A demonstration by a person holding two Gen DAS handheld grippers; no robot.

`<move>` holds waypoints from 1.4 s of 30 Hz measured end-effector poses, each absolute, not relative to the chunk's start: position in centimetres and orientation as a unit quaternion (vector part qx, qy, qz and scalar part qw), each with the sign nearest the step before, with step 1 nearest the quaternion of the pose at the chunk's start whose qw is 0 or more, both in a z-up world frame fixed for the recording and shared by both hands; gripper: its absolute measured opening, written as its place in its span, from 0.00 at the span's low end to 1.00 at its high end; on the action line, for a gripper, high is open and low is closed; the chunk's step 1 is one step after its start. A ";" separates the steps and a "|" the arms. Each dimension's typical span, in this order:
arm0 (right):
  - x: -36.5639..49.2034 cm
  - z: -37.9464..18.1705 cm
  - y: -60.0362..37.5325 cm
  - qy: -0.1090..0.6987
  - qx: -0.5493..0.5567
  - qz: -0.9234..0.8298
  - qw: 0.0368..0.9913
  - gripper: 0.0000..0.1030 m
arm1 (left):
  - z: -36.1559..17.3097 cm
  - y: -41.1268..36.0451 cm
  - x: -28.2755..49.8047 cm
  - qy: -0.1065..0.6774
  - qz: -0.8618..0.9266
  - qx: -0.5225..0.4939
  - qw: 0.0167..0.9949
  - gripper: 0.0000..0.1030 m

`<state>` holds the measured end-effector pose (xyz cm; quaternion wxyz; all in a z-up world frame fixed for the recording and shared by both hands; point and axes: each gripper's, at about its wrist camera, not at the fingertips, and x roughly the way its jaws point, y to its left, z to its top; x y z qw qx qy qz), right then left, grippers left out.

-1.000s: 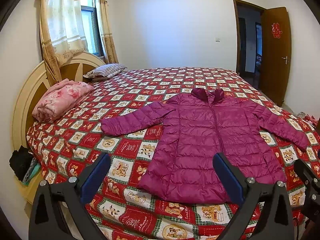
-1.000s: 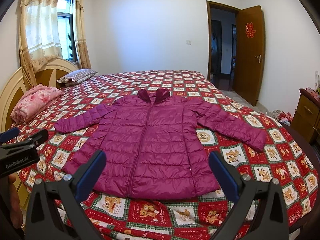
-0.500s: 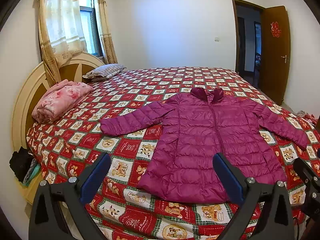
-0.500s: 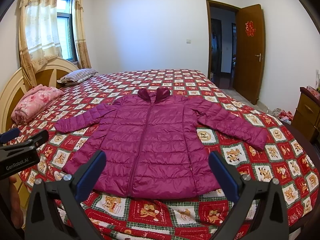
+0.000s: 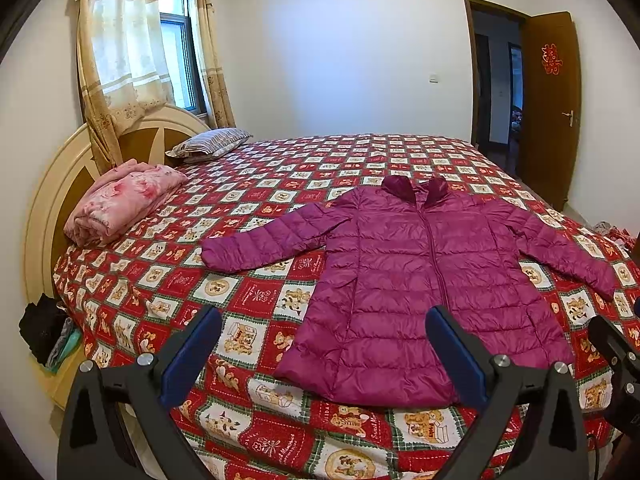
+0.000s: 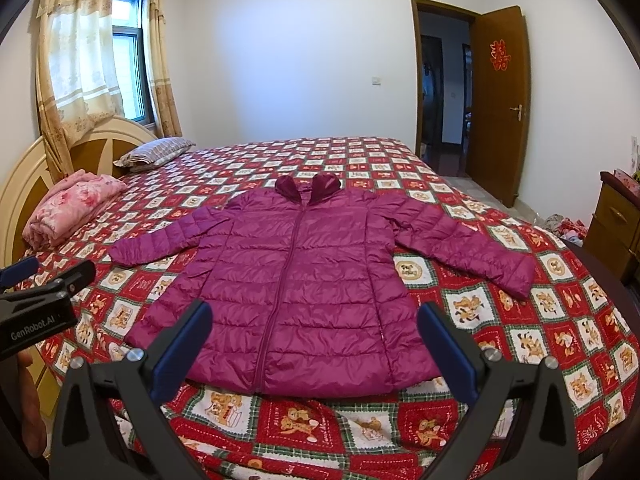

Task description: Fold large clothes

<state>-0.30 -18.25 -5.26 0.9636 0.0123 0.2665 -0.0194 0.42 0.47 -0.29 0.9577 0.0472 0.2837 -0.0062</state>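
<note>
A magenta quilted puffer jacket (image 5: pixel 424 272) (image 6: pixel 296 288) lies flat and zipped on the bed, front up, collar towards the far side, both sleeves spread outwards. My left gripper (image 5: pixel 324 344) hovers open above the bed's near edge, over the jacket's lower left hem, nothing between its blue pads. My right gripper (image 6: pixel 314 338) is open too, held above the jacket's hem near the middle. In the right wrist view the left gripper's body (image 6: pixel 36 304) shows at the left edge.
The bed (image 5: pixel 256 184) carries a red and white checked bear-print cover. A folded pink blanket (image 5: pixel 120 200) and a striped pillow (image 5: pixel 212 144) lie by the wooden headboard (image 5: pixel 44 192). Dark clothes (image 5: pixel 40 332) lie left of the bed. A brown door (image 6: pixel 500 100) stands ajar; a wooden cabinet (image 6: pixel 616 220) is at right.
Both views have barely shifted; the grippers stay open in the same place and the jacket has not moved.
</note>
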 end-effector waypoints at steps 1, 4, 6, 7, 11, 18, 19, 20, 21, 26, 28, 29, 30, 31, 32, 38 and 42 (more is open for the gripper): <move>-0.2 -5.2 -18.3 0.267 0.012 -0.019 0.963 1.00 | -0.3 0.5 0.4 0.284 -0.006 0.047 0.958 0.99; -0.2 -5.2 -18.3 0.268 0.013 -0.019 0.963 1.00 | -0.3 0.5 0.4 0.284 -0.007 0.048 0.958 0.99; -0.2 -5.2 -18.3 0.269 0.013 -0.019 0.963 1.00 | -0.3 0.5 0.4 0.284 -0.006 0.048 0.958 0.99; -0.2 -5.1 -18.3 0.270 0.015 -0.018 0.963 1.00 | -0.3 0.5 0.4 0.284 -0.007 0.048 0.957 0.99; -0.1 -5.1 -18.3 0.271 0.017 -0.018 0.962 1.00 | -0.3 0.6 0.5 0.285 -0.007 0.048 0.957 0.99; -0.1 -5.1 -18.4 0.272 0.017 -0.018 0.962 1.00 | -0.4 0.6 0.5 0.286 -0.008 0.049 0.957 0.99; -0.1 -5.1 -18.4 0.273 0.018 -0.018 0.962 1.00 | -0.4 0.6 0.6 0.287 -0.008 0.049 0.957 0.99; -0.1 -5.1 -18.4 0.274 0.020 -0.018 0.961 1.00 | -0.5 0.7 0.6 0.287 -0.008 0.049 0.956 0.99; -0.1 -5.2 -18.5 0.274 0.021 -0.019 0.961 1.00 | -0.6 0.8 0.7 0.289 -0.008 0.050 0.956 0.99; 0.7 -5.8 -19.6 0.284 0.039 -0.003 0.958 1.00 | -1.4 0.7 1.9 0.301 -0.018 0.056 0.952 0.99; 1.9 -6.4 -21.5 0.299 0.064 0.011 0.952 1.00 | -2.0 0.4 3.1 0.309 -0.026 0.070 0.948 0.99; 2.6 -6.8 -22.8 0.303 0.075 0.008 0.950 1.00 | -2.3 0.3 4.0 0.311 -0.026 0.079 0.947 0.99; 3.4 -7.2 -24.4 0.305 0.083 -0.005 0.949 1.00 | -2.6 0.0 4.7 0.312 -0.026 0.087 0.946 0.99; 4.3 -7.7 -26.1 0.306 0.086 -0.027 0.948 1.00 | -3.0 -0.2 5.7 0.318 -0.030 0.093 0.943 0.99; 5.3 -8.2 -27.9 0.310 0.088 -0.048 0.946 1.00 | -3.4 -0.3 6.8 0.327 -0.035 0.095 0.940 0.99; 10.5 -12.8 -41.0 0.363 0.154 -0.173 0.903 0.97 | -6.1 -1.1 14.6 0.327 -0.032 0.101 0.939 0.99; 12.5 -15.1 -47.5 0.376 0.174 -0.254 0.874 0.94 | -8.3 -1.8 20.6 0.343 -0.013 0.095 0.934 0.99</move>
